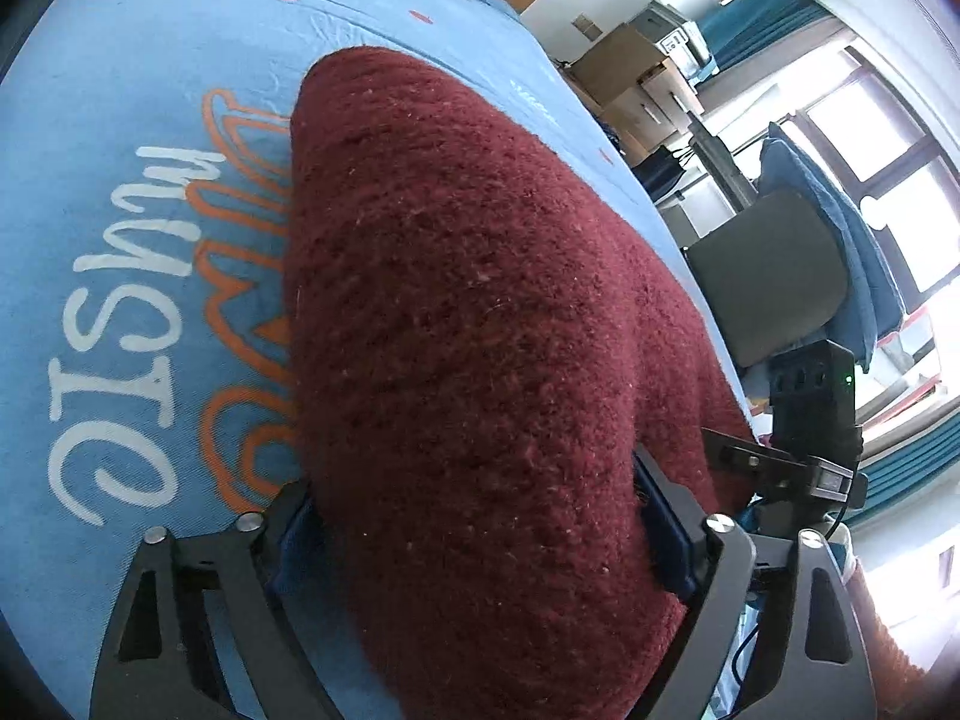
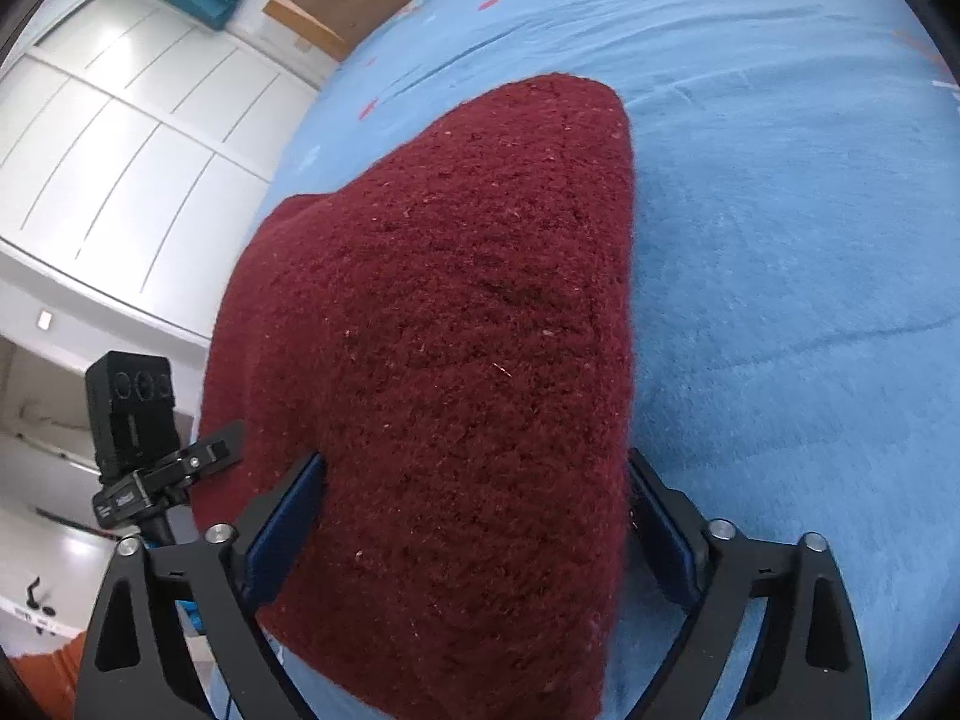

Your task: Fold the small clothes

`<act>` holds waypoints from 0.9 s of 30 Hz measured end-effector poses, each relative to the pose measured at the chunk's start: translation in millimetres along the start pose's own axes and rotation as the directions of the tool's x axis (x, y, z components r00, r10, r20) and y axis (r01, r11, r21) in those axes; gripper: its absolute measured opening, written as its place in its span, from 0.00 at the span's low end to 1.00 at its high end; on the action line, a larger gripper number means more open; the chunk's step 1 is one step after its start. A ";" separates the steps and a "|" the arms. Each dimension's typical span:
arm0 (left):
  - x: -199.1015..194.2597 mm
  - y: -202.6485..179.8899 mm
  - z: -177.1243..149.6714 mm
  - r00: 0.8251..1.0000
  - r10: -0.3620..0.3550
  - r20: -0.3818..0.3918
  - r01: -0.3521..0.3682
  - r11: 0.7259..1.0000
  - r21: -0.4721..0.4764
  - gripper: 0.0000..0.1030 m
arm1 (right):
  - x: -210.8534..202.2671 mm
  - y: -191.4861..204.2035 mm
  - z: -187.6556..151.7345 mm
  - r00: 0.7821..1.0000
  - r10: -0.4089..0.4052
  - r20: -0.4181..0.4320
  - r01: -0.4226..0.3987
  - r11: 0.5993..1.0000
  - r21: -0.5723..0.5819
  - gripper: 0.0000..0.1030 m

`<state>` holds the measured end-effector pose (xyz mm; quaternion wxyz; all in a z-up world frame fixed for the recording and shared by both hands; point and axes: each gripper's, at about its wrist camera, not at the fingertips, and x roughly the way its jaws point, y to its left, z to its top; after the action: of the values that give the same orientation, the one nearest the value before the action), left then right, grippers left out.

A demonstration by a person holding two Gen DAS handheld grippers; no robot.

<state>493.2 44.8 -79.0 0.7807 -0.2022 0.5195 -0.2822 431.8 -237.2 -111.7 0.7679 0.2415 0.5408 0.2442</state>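
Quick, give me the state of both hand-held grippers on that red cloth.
Left hand-held gripper: jaws wide, dark red knit cloth between them; grip cannot be told.
Right hand-held gripper: the same.

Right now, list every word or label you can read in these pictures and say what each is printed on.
"music": white letters printed on the blue bedsheet, left wrist view.
Orange script beside it: partly hidden under the red knit cloth, unreadable.
Small white label on the black clamp, right wrist view: too small to read.
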 end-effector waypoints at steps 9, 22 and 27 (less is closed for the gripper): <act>-23.2 4.5 -3.3 0.999 -0.037 0.026 0.038 0.999 -0.025 0.55 | -8.5 5.9 -11.6 0.996 0.089 0.028 -0.090 0.996 0.029 0.54; -138.2 45.6 5.3 0.991 0.041 0.129 -0.043 0.999 0.013 0.54 | 21.8 85.3 1.4 0.974 0.210 0.084 -0.203 0.975 -0.086 0.49; -135.3 87.6 -10.5 0.976 0.213 0.033 -0.213 0.977 -0.015 0.62 | 72.5 111.6 0.4 0.993 0.121 0.003 -0.120 0.985 -0.123 0.50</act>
<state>462.9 199.0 -42.0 0.8142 -0.1548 0.5263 -0.1902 441.0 -105.9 -92.3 0.7678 0.2275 0.5052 0.3217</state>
